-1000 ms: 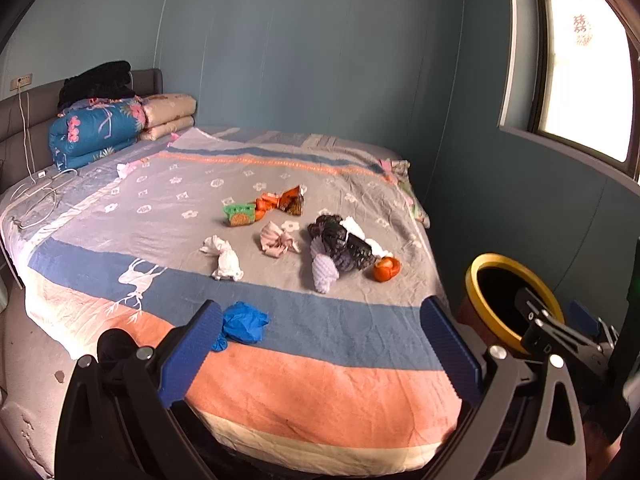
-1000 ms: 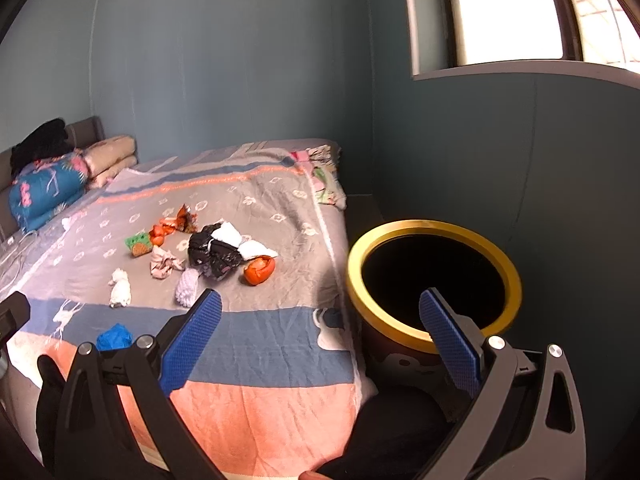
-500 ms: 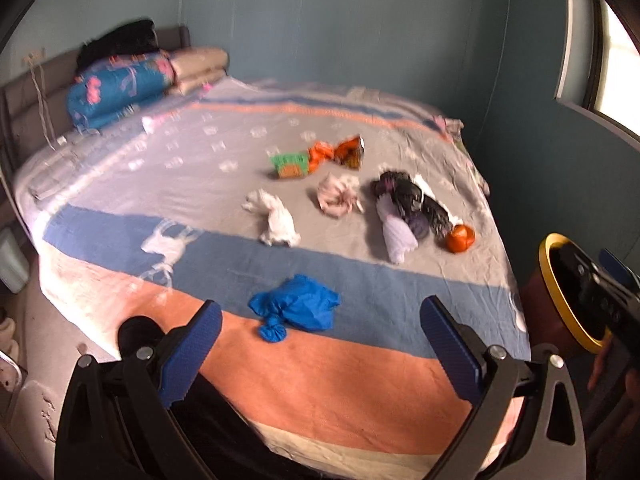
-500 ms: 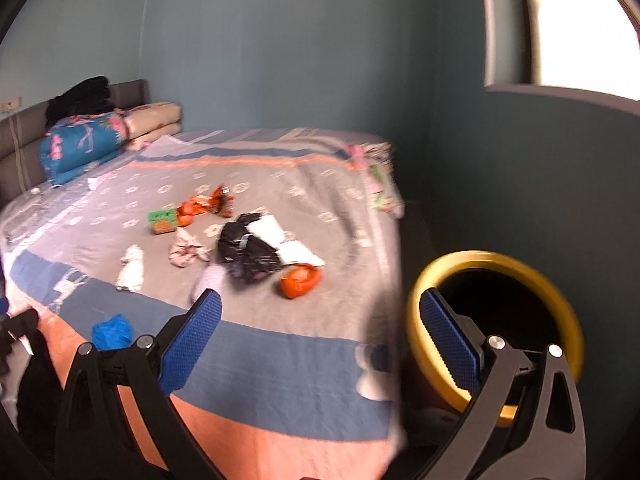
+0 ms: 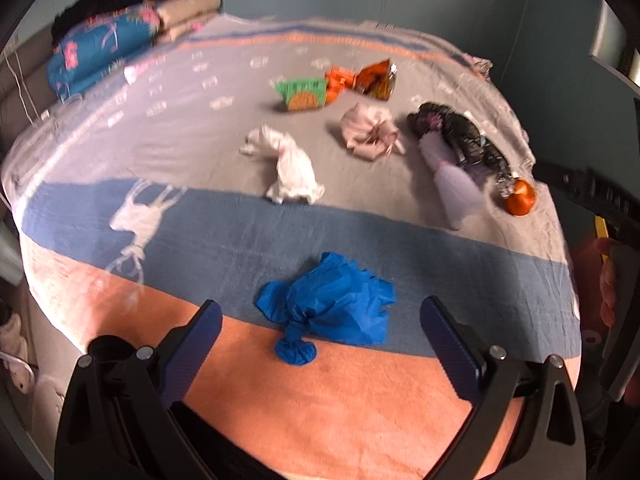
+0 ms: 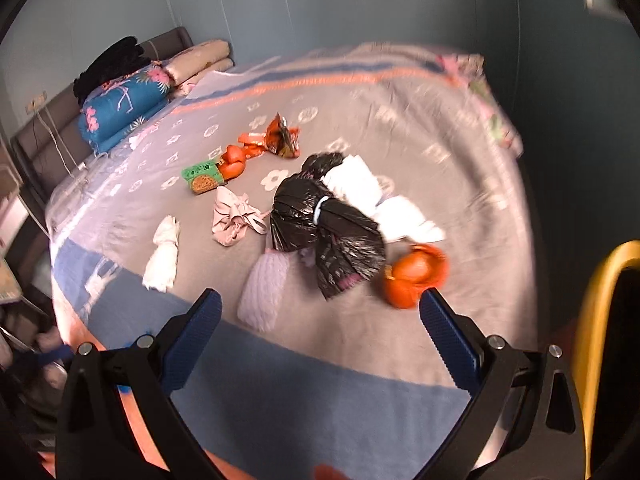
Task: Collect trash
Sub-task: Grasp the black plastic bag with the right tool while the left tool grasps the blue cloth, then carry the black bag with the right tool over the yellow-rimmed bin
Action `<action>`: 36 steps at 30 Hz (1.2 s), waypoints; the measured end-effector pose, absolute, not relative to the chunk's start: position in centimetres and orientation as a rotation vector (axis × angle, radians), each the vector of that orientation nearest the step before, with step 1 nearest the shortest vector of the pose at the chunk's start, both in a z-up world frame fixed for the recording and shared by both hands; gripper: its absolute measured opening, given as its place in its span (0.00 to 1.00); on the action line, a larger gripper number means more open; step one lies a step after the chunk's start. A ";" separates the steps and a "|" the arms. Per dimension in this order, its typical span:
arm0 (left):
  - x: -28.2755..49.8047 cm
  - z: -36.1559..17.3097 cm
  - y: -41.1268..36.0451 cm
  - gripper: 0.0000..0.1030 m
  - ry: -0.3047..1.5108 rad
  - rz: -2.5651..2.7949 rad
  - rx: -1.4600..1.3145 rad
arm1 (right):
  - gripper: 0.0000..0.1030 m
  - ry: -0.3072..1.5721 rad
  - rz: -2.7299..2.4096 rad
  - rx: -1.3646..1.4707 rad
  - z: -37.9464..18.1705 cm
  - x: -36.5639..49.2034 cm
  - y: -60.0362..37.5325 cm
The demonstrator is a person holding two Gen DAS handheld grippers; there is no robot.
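Striped bedspread (image 5: 224, 240) of grey, blue and orange bands, covering the bed to its rounded near edge. Left gripper (image 5: 320, 322) — fingers spread wide, empty — frames a knotted blue plastic bag (image 5: 332, 306) on the blue-orange boundary, near the edge. Right gripper (image 6: 320, 312), likewise spread and empty, faces a crumpled black plastic bag (image 6: 324, 228), orange ball-like wad (image 6: 412, 276) beside it; yellow-rimmed bin (image 6: 600, 320) off the right edge.
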State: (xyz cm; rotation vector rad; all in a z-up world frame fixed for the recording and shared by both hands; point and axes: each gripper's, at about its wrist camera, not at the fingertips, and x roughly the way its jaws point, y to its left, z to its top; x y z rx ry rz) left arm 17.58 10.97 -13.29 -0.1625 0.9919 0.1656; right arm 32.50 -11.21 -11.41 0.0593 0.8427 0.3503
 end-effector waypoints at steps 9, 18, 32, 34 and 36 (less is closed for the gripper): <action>19.9 -16.2 12.0 0.86 1.022 0.165 -0.167 | 0.92 0.914 0.353 0.165 -13.9 37.9 -10.4; 20.9 -18.3 12.1 0.67 1.037 0.110 -0.211 | 0.67 0.960 0.327 0.212 -15.7 40.3 -9.9; 20.6 -18.8 13.0 0.26 1.029 0.062 -0.327 | 0.07 0.953 0.320 0.167 -15.6 40.4 -9.1; 20.3 -18.6 12.8 0.23 1.017 0.060 -0.321 | 0.06 0.923 0.316 0.158 -14.9 39.8 -9.3; 19.9 -18.1 12.8 0.21 1.001 0.043 -0.343 | 0.05 0.902 0.326 0.161 -14.1 39.1 -9.7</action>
